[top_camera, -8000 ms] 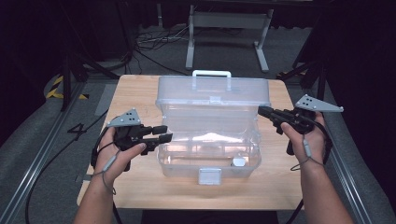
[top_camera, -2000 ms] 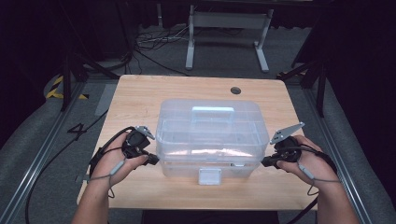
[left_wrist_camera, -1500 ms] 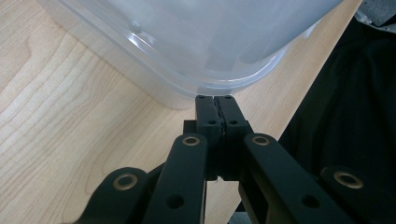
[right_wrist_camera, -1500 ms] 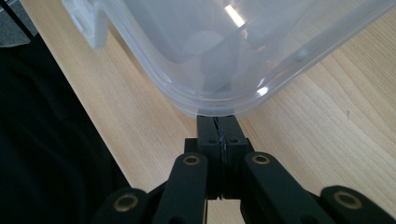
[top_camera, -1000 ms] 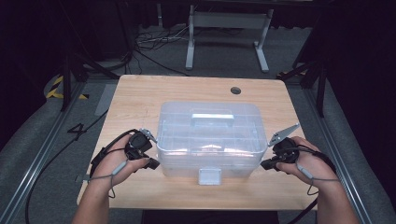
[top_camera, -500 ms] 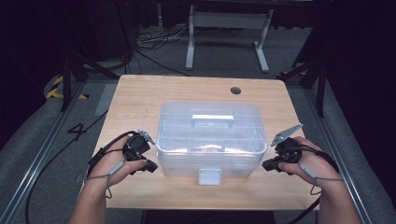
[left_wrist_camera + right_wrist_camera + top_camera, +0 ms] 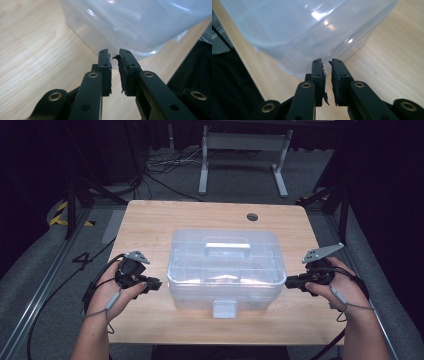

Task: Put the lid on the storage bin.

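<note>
A clear plastic storage box [image 7: 225,265] with its lid down, a top handle and a front latch stands mid-table. My left gripper [image 7: 156,283] lies level at the box's left side, tips just short of the lid rim. In the left gripper view its jaws [image 7: 114,53] show a narrow gap with nothing in it, and the box wall [image 7: 130,22] is right ahead. My right gripper [image 7: 289,282] mirrors this at the right side. Its jaws [image 7: 326,62] are slightly parted and hold nothing, close to the box [image 7: 299,30]. Both pairs of jaws have just been opening.
The wooden table [image 7: 150,220] has a round cable hole [image 7: 252,216] at the back right. Dark floor, cables and a metal stand leg [image 7: 202,170] lie beyond the far edge. Bare wood surrounds the box on every side.
Eight seconds ago the lid stood raised; two seconds ago it was down. Over the last second both grippers have let go of the box's sides, drawn slightly outward, and their jaws have parted.
</note>
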A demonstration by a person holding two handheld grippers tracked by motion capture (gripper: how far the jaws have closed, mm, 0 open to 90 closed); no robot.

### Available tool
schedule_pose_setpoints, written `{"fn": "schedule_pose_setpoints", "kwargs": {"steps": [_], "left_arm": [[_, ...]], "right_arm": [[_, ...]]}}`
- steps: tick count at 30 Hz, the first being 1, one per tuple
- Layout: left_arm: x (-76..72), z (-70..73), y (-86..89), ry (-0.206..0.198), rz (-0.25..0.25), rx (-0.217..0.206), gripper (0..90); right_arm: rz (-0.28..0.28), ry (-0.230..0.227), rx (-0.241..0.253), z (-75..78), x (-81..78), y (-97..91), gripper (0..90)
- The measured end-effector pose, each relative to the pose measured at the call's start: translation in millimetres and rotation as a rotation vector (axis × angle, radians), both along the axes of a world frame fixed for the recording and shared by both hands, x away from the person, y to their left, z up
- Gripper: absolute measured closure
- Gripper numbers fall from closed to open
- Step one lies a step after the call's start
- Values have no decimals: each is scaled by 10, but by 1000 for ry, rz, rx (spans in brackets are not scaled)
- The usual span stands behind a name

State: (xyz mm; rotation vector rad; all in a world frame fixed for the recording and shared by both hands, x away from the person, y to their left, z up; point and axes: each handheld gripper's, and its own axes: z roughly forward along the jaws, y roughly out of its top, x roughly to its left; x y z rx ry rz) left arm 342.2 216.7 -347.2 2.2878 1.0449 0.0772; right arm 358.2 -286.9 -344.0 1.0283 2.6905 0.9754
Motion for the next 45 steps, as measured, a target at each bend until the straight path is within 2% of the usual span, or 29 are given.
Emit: {"fn": "schedule_pose_setpoints", "kwargs": {"steps": [4, 6, 8, 9, 10, 12, 13, 14, 16, 18, 20, 21, 22, 23, 25, 27, 28, 30, 34, 36, 38, 40, 45], "left_arm": [[3, 3, 75, -59, 57, -31, 802], [28, -5, 116, -90, 85, -52, 793], [55, -21, 148, -115, 107, -73, 780], [55, -21, 148, -115, 107, -73, 773], [82, -39, 169, -148, 115, -88, 774], [119, -68, 179, -176, 124, -127, 768], [119, -68, 179, -176, 124, -127, 748], [142, -85, 184, -192, 128, -138, 748], [200, -133, 194, -233, 142, -137, 704], [277, -208, 223, -266, 160, -156, 652], [339, -279, 249, -281, 162, -171, 631], [375, -321, 260, -302, 163, -171, 598], [375, -321, 260, -302, 163, -171, 564], [418, -374, 273, -326, 166, -174, 564], [486, -450, 297, -340, 169, -167, 515], [531, -510, 312, -356, 170, -168, 484], [542, -530, 314, -360, 171, -168, 475], [575, -590, 316, -350, 166, -162, 473], [630, -686, 345, -351, 175, -151, 430], [653, -735, 365, -352, 182, -154, 405], [676, -806, 390, -348, 178, -127, 378], [678, -835, 395, -341, 179, -122, 368], [700, -947, 410, -309, 163, -107, 350]], "right_arm": [[-60, -52, 51, 24, 73, -55, 784], [-99, -89, 80, 23, 106, -98, 738], [-133, -125, 114, 22, 134, -138, 730], [-133, -125, 114, 22, 134, -138, 730], [-167, -177, 145, 11, 171, -188, 663], [-184, -238, 148, -2, 200, -224, 627], [-184, -238, 148, -2, 200, -224, 627], [-194, -282, 153, -17, 227, -254, 589], [-220, -323, 171, -57, 276, -317, 540], [-235, -363, 144, -125, 339, -399, 512], [-252, -370, 143, -184, 383, -452, 505], [-259, -368, 161, -235, 423, -488, 494], [-259, -368, 161, -235, 423, -488, 494], [-264, -368, 175, -280, 457, -512, 482], [-293, -362, 205, -406, 544, -572, 464], [-307, -346, 198, -508, 610, -623, 449], [-307, -355, 175, -557, 639, -642, 433], [-294, -357, 131, -642, 688, -667, 428], [-286, -338, 173, -802, 778, -689, 417], [-284, -339, 174, -873, 812, -697, 417], [-291, -335, 176, -947, 843, -716, 417], [-297, -336, 173, -978, 855, -725, 417], [-313, -335, 178, -1133, 891, -773, 417]]}}
